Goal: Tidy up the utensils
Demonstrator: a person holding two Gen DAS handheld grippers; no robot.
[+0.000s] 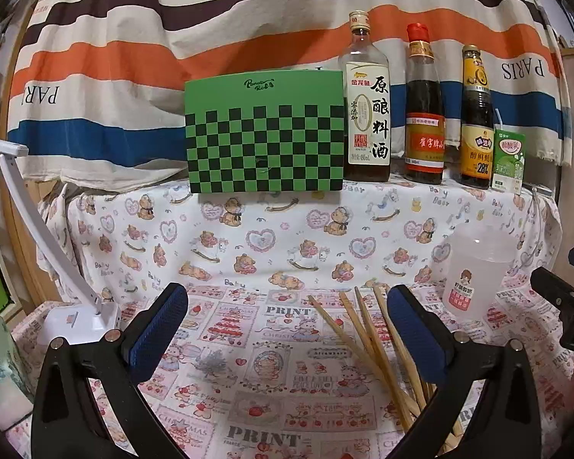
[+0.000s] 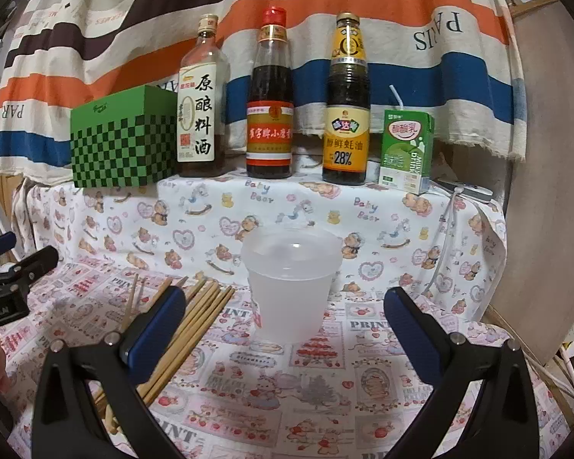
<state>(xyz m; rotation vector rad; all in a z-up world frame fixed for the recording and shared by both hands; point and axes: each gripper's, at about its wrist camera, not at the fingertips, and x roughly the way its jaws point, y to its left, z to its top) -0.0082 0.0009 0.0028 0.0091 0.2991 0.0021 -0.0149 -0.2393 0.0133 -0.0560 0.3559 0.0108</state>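
Several wooden chopsticks (image 1: 367, 338) lie loose on the patterned tablecloth, fanned out and partly under my left gripper's right finger; they also show in the right wrist view (image 2: 195, 319) beside the right gripper's left finger. A translucent plastic cup (image 2: 291, 287) stands upright on the cloth, straight ahead of my right gripper; it shows at the right in the left wrist view (image 1: 474, 279). My left gripper (image 1: 287, 325) is open and empty above the cloth. My right gripper (image 2: 285, 329) is open and empty, just short of the cup.
On a raised shelf at the back stand a green checkered box (image 1: 264, 134), three sauce bottles (image 2: 269, 95) and a green drink carton (image 2: 405, 151). A white desk lamp (image 1: 76, 317) stands at the left. A striped cloth hangs behind.
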